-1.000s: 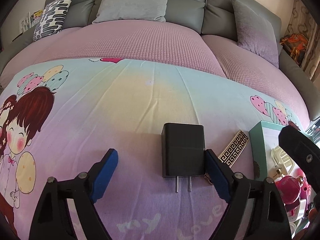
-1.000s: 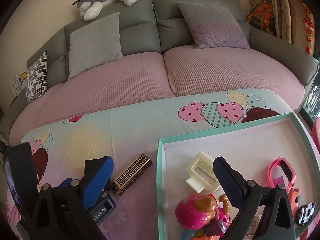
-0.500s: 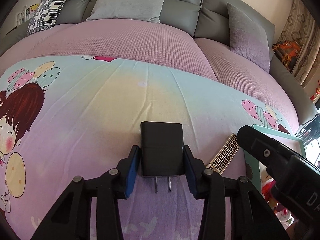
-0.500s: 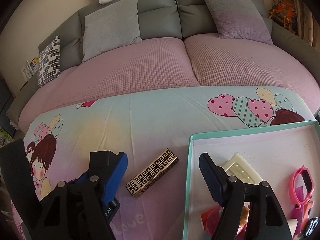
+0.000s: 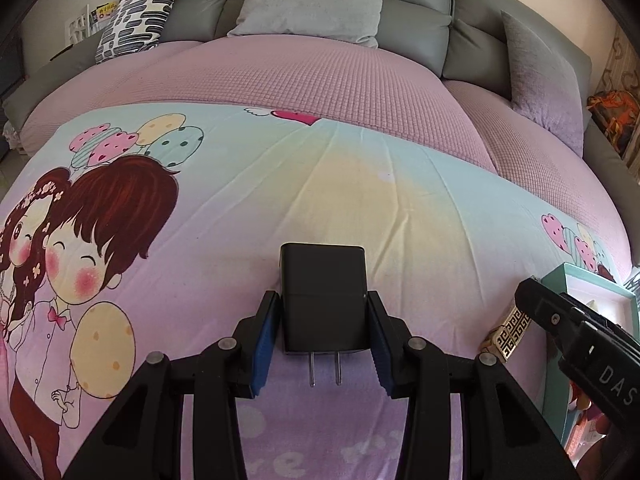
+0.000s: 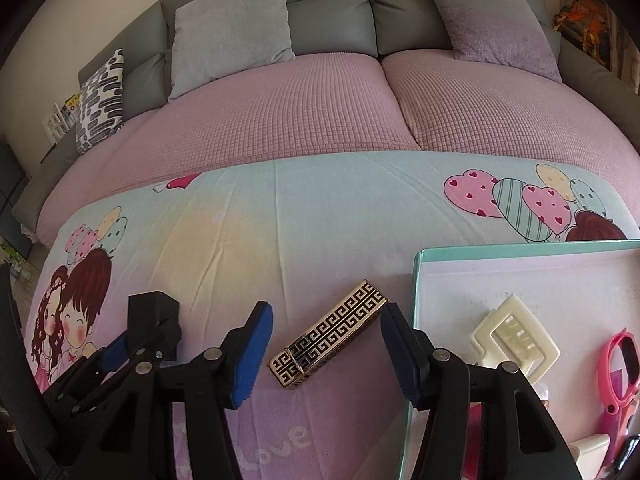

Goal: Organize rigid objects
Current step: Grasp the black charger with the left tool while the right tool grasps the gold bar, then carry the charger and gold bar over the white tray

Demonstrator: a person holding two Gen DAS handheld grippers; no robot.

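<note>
Now the left tongs (image 5: 323, 338) pinch a black charger (image 5: 323, 296) lying on the cartoon bedsheet (image 5: 340, 184), prongs toward the camera. Meanwhile the right tongs (image 6: 326, 350) stand open around a gold patterned lighter (image 6: 328, 338), just beside the teal tray (image 6: 416, 280).

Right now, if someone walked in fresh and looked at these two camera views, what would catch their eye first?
Probably the black two-prong plug adapter, clamped between the blue pads of the left gripper over the cartoon-printed pastel sheet. Next, the gold-and-black key-pattern lighter, lying on the sheet between the open fingers of the right gripper. To its right, a teal-rimmed tray holds a cream hair claw clip.
</note>
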